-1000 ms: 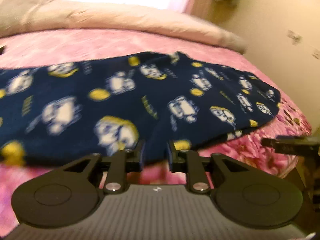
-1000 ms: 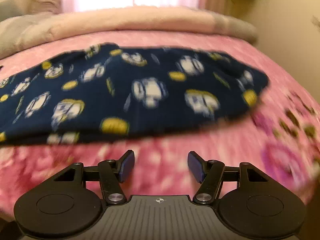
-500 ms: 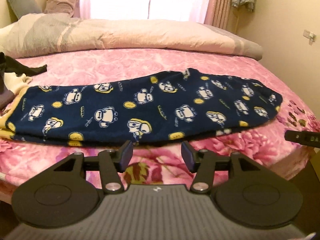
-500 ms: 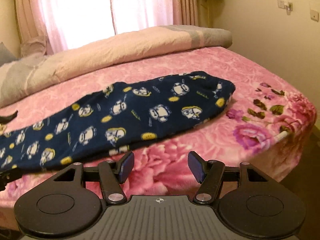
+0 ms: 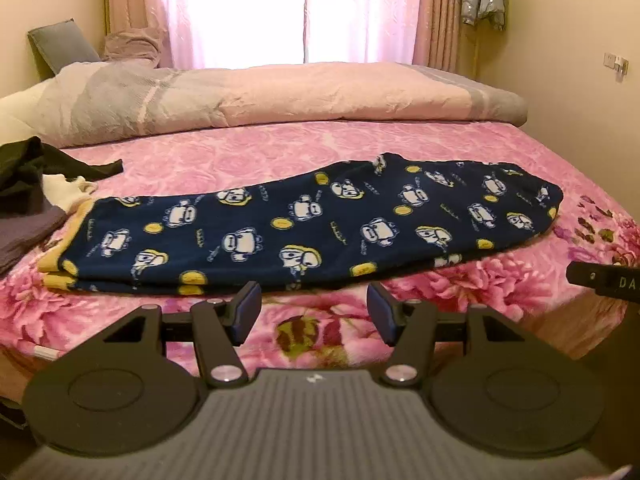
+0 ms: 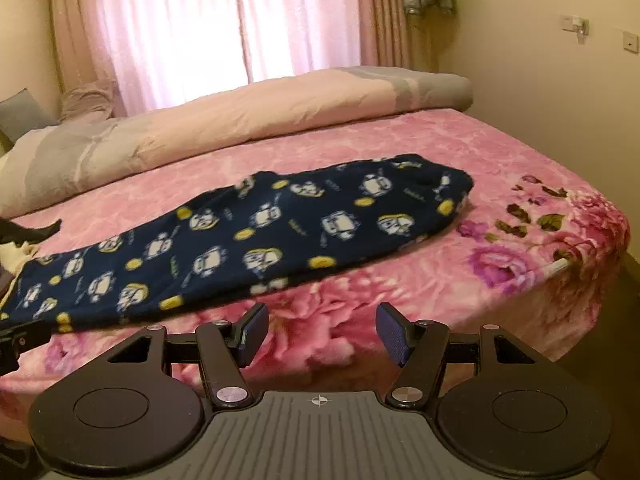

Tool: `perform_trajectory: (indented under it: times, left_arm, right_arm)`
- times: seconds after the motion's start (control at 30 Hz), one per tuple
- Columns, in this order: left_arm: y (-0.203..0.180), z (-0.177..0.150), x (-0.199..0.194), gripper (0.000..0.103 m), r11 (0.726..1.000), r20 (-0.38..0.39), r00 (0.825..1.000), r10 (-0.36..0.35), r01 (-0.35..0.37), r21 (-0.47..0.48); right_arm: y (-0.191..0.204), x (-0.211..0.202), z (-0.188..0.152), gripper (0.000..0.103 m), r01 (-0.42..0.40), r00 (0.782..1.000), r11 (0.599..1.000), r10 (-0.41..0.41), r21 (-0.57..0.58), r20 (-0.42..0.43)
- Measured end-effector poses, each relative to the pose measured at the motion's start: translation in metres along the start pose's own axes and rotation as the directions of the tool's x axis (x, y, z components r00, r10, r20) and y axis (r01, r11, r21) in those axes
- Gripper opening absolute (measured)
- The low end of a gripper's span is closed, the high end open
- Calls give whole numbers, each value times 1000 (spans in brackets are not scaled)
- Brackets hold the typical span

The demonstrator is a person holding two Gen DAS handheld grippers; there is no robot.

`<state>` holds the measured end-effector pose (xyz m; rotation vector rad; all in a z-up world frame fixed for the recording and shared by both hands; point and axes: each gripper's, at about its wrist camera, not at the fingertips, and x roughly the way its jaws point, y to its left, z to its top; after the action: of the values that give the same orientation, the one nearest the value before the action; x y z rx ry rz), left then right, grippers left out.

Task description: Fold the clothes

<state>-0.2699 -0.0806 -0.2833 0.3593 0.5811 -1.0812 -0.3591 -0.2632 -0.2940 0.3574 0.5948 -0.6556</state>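
Navy trousers (image 5: pixel 320 220) with a white and yellow cartoon print lie flat on the bed (image 5: pixel 280 148), folded lengthwise, along its near edge. We see their yellow cuffs (image 5: pixel 60 264) toward the left side of the bed and their wider end (image 6: pixel 440 184) toward the near right corner. At the left edge, just beside the cuffs, there is a small pile of other clothes (image 5: pixel 28 184), dark, cream and grey. Along the far edge lies a folded quilt (image 5: pixel 280 96) in pale pink and grey. Behind it hang pink curtains (image 6: pixel 168 32). We hold the left tool (image 5: pixel 314 312) in front of the near edge; its jaws are opening and nothing is between them. The right tool (image 6: pixel 322 330) is released too, apart from the trousers, with only the pink flowered cover behind its gap.
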Motion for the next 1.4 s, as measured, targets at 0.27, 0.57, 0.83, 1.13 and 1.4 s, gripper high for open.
perform_trajectory:
  times: [0.27,0.57,0.83,1.13,1.4]
  left_arm:
    - [16,-6,-12,56,999,8,999,45,-45,-21]
    - [25,-7,-8,56,997,-15,998,67,-68,-25]
    - [15,2,19,56,998,-68,995,70,-70,3]
    - [5,11,62,56,997,-147,986,80,-77,28]
    - [35,13,99,56,997,-201,977,67,-72,-17]
  right_arm:
    - [20,-7,-7,63,-31,999,999,31,-30,8]
    - [29,-3,-8,63,-35,999,999,35,-41,-1]
    - [22,17,-2,63,-33,999,999,32,-20,-38]
    - [6,54,7,63,-19,994,1000,20,17,-108]
    - [-10,80,19,63,47,988,997,-38,55,-152]
